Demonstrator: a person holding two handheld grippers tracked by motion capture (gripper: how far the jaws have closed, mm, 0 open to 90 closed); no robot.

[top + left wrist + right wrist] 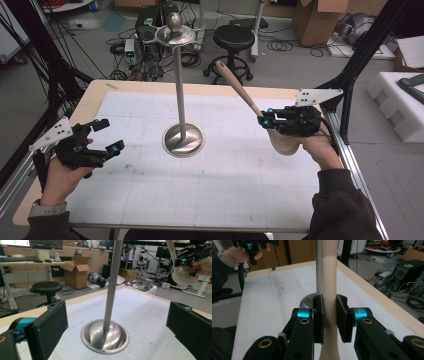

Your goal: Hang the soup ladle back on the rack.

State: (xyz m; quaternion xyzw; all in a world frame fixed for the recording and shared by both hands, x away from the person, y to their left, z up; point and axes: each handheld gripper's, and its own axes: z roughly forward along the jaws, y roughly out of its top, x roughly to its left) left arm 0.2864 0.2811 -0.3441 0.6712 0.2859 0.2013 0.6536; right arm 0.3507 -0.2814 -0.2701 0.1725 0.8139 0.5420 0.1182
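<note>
Right of centre in the high view, the right hand-held gripper (265,120) is clamped on the neck of a pale wooden spoon (239,87), whose handle slants up toward the tall brushed-steel stand (181,95) at the table's (240,200) middle. At lower left, the left hand-held gripper (106,136) hangs wide open, empty, well apart from the stand's round base (105,336).

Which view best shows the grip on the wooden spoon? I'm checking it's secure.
The right gripper view: the right gripper pinches the wooden spoon by its handle. The high view shows the whole spoon; the left gripper view, just its bowl.
</note>
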